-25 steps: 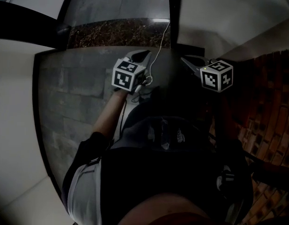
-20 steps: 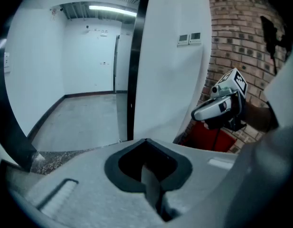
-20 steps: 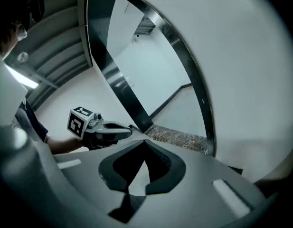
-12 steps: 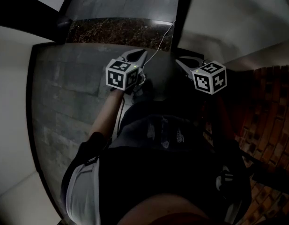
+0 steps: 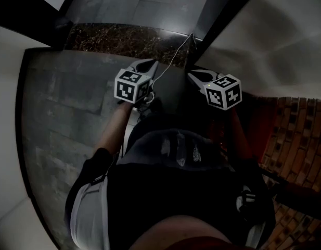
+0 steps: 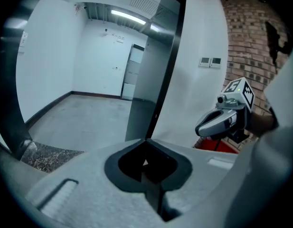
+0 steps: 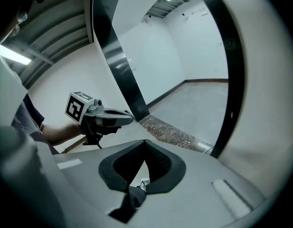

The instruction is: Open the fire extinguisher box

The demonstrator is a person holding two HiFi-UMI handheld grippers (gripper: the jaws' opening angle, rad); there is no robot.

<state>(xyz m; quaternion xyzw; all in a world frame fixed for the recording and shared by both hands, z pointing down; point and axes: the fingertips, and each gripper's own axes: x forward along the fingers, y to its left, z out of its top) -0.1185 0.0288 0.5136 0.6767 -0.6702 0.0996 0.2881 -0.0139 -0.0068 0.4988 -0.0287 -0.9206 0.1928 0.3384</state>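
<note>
I am in a dim corridor and see no fire extinguisher box that I can make out. Only a red patch (image 6: 221,147) shows low by the brick wall, half hidden behind my right gripper. My left gripper (image 5: 152,63) is held out in front of the person's body, its jaws together with nothing between them. My right gripper (image 5: 191,73) is level with it a little to the right, also shut and empty. Each gripper view shows the other gripper alongside, apart from it.
A black post (image 5: 218,10) rises just ahead of the grippers, with a thin white cable (image 5: 177,52) running to its foot. A speckled stone strip (image 5: 118,36) crosses the grey floor. Red brick (image 5: 298,134) lies at the right, white walls (image 5: 285,40) on both sides.
Both grippers have drifted left and slightly up in the head view, staying side by side. The floor and post have swung in the picture, and the brick has slid toward the right edge.
</note>
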